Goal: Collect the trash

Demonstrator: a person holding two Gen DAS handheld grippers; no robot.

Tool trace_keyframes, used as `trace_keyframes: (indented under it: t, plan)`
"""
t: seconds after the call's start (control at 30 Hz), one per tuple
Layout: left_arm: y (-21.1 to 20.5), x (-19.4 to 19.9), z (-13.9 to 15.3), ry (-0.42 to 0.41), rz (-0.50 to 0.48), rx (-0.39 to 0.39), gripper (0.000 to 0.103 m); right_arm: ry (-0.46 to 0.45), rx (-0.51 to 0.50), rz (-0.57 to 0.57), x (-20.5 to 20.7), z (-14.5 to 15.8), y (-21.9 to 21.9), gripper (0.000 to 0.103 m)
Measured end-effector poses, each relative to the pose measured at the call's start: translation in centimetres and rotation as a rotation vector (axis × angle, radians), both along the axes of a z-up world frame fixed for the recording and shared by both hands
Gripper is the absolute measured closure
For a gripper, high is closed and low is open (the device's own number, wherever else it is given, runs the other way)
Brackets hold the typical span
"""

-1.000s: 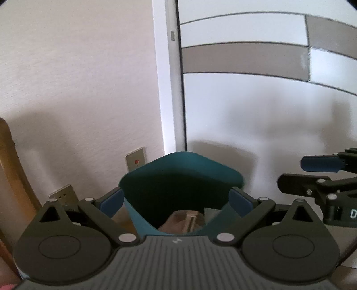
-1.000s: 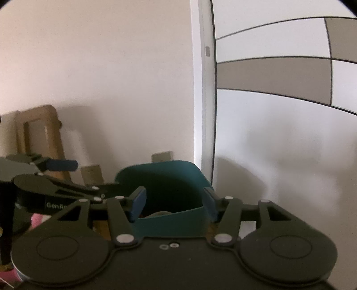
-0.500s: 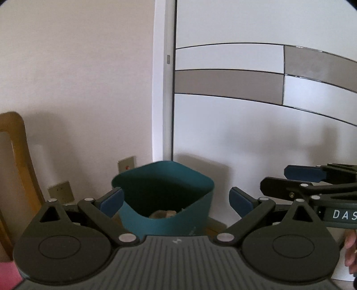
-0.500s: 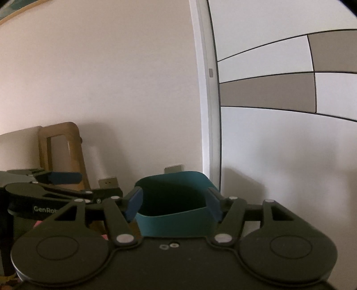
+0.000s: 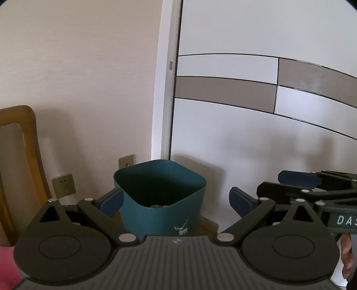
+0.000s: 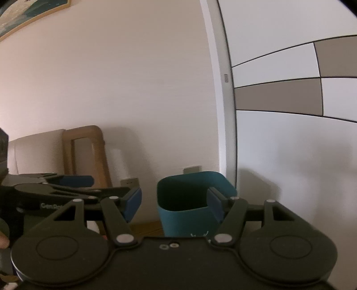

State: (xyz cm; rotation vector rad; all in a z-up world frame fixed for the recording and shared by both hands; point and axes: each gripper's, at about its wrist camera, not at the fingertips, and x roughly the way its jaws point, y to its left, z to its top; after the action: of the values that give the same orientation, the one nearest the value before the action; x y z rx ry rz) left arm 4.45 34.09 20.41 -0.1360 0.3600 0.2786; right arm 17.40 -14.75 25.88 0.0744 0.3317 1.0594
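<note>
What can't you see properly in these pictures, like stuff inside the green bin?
- Teal bin contents: the left wrist view shows only a grey scrap above the front rim; the right wrist view shows a dark inside.
- Bin's base: covered by each gripper's body.
- Wooden chair: cut off by the left edge.
- Picture frame: cut off by the top corner.

1. A strip of brown wooden floor (image 5: 206, 224) shows beside and behind the base of a teal, square-mouthed plastic waste bin (image 5: 160, 214), which stands upright on it.
2. The waste bin sits close against a pale wall and the frame of a white panelled door; pale scraps lie in its dark bottom, too dim to identify.
3. In the right wrist view, the same wooden floor (image 6: 145, 227) appears left of the waste bin (image 6: 185, 219).
</note>
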Motion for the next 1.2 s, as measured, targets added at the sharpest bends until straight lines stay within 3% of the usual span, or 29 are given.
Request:
trace_keyframes:
  t: [1.2]
  plan:
    - [-0.4, -0.8, 0.9, 0.013, -0.012, -0.04, 0.002, 0.025, 0.005, 0.004, 0.0, 0.4, -1.4, 0.038]
